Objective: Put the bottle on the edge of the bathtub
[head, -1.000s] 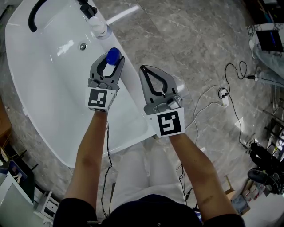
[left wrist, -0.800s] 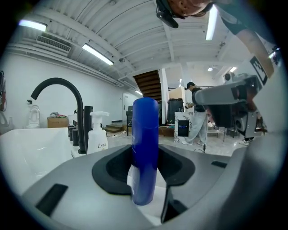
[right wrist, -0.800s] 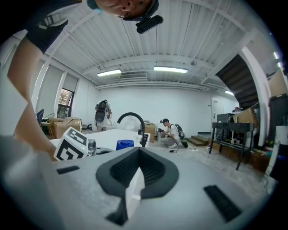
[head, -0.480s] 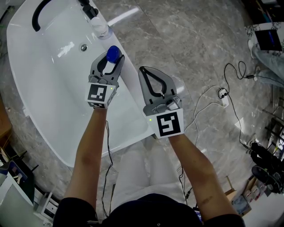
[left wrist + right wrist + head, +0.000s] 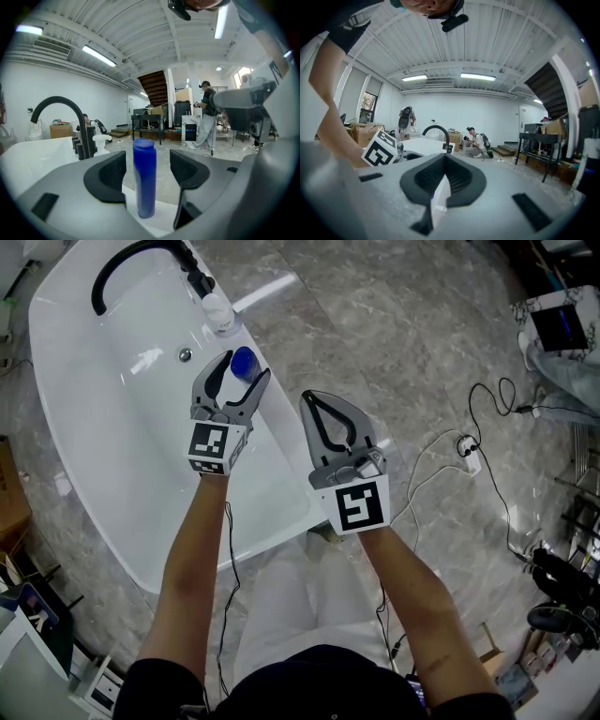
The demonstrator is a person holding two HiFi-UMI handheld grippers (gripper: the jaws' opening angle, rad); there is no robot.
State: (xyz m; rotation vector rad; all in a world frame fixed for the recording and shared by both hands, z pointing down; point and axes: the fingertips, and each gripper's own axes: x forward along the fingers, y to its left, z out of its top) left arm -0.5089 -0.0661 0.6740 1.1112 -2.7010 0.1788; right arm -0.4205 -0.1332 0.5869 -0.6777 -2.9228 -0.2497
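My left gripper (image 5: 242,368) is opening its jaws, pads clear of the blue bottle (image 5: 144,178) standing upright between them on the bathtub (image 5: 278,454) rim. My right gripper (image 5: 315,397), just outside the bathtub, is pressed together and empty.

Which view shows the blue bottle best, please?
The left gripper view: the blue bottle stands whole and upright between the opening jaws, untouched. The head view shows only its top; the right gripper view, nothing clear.

My left gripper (image 5: 246,365) is extended forward, jaws opening, with the bottle (image 5: 144,178) standing free between the pads. My right gripper (image 5: 310,397) is held alongside, jaws closed, empty. Both forearms are outstretched.
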